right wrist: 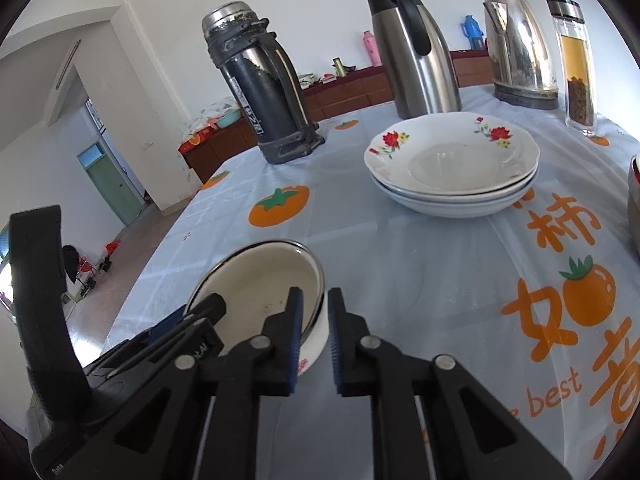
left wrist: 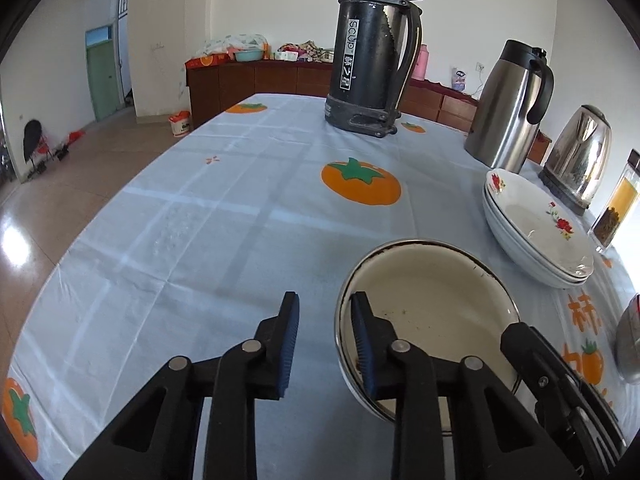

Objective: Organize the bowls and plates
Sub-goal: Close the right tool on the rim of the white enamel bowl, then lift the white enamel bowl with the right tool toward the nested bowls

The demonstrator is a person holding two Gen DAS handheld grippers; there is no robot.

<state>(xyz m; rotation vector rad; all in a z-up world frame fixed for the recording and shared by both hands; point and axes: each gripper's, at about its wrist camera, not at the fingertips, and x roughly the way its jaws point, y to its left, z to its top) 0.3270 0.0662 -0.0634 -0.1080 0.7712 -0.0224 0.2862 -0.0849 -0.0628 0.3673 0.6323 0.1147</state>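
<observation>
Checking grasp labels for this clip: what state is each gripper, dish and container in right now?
left gripper: jaws open, straddling the bowl's rim
right gripper: jaws shut on the bowl's rim
enamel bowl: upright, empty
plates: stacked, top one empty
kettle: lid closed
glass bottle: capped, partly filled

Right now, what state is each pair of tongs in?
Left tongs: open, straddling the bowl rim.
Right tongs: closed on the bowl rim.

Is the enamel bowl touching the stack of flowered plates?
Apart. The right wrist view shows bare tablecloth between the enamel bowl and the stack of flowered plates.
</observation>
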